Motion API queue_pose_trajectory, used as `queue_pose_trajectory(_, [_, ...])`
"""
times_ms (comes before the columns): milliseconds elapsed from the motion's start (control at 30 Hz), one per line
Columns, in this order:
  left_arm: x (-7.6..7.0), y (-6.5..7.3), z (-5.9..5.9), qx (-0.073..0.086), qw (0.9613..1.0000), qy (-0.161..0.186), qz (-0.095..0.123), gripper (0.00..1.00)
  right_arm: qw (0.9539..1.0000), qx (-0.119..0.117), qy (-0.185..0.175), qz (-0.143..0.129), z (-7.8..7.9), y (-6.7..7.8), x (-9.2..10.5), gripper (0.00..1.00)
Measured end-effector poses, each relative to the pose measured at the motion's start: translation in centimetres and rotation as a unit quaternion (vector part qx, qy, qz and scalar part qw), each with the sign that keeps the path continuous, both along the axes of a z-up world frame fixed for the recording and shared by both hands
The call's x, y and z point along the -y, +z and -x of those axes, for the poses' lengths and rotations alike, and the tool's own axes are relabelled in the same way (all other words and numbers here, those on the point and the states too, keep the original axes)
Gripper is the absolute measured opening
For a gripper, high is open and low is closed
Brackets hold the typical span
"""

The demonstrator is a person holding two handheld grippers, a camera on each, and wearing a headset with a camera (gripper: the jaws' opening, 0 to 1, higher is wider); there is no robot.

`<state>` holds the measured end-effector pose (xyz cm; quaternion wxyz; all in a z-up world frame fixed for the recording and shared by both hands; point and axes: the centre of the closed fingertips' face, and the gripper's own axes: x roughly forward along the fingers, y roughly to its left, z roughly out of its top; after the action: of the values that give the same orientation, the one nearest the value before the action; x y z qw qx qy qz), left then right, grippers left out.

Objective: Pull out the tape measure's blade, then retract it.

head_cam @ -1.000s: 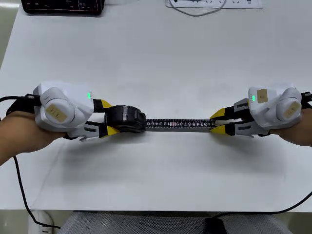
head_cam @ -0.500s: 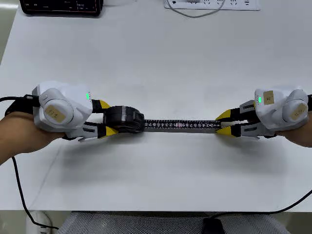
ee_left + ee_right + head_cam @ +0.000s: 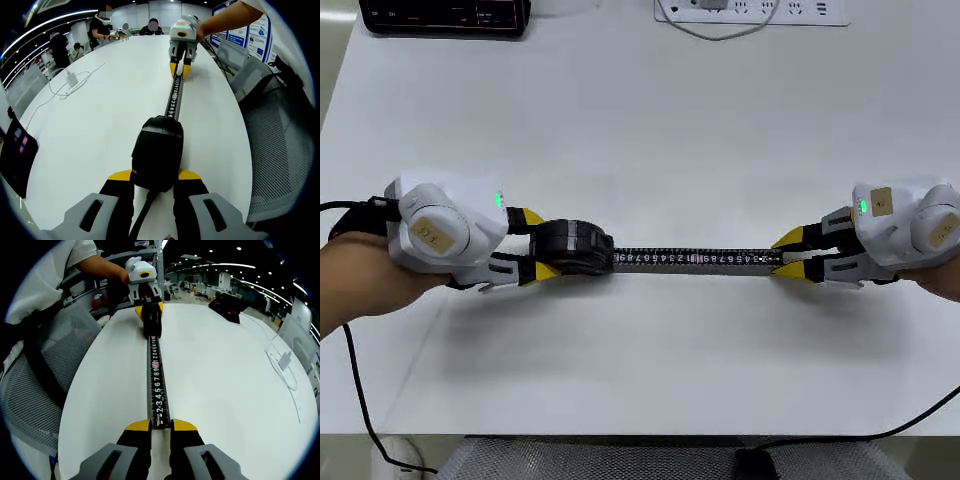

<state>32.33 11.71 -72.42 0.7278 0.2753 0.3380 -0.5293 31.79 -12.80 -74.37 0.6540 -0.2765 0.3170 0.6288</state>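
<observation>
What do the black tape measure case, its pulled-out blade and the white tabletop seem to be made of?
Black tape measure case: probably moulded plastic, matte, with a soft sheen on its rounded top. Dark blade with white numbers: likely thin coated metal, as it runs straight and flat; not certain. White tabletop: smooth, laminate-like, semi-matte with faint reflections.

White tongs (image 3: 542, 243), yellow tips, blk cable (image 3: 353, 372)

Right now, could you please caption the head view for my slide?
Left tool clamps the tape measure case while right tool holds the extended blade over a white table.
</observation>
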Motion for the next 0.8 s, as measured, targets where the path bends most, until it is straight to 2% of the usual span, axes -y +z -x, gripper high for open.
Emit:
queue_pose_trajectory(533, [0.0,0.0,0.1,0.001,1.0,0.0,0.0,0.24,0.9999,-0.001,-0.001,0.013,0.0,0.2,1.6,0.09])
queue_pose_trajectory(800, [0.1,0.0,0.1,0.002,1.0,0.0,0.003,0.24,0.9996,-0.004,-0.006,0.026,0.3,-0.1,3.1,0.09])
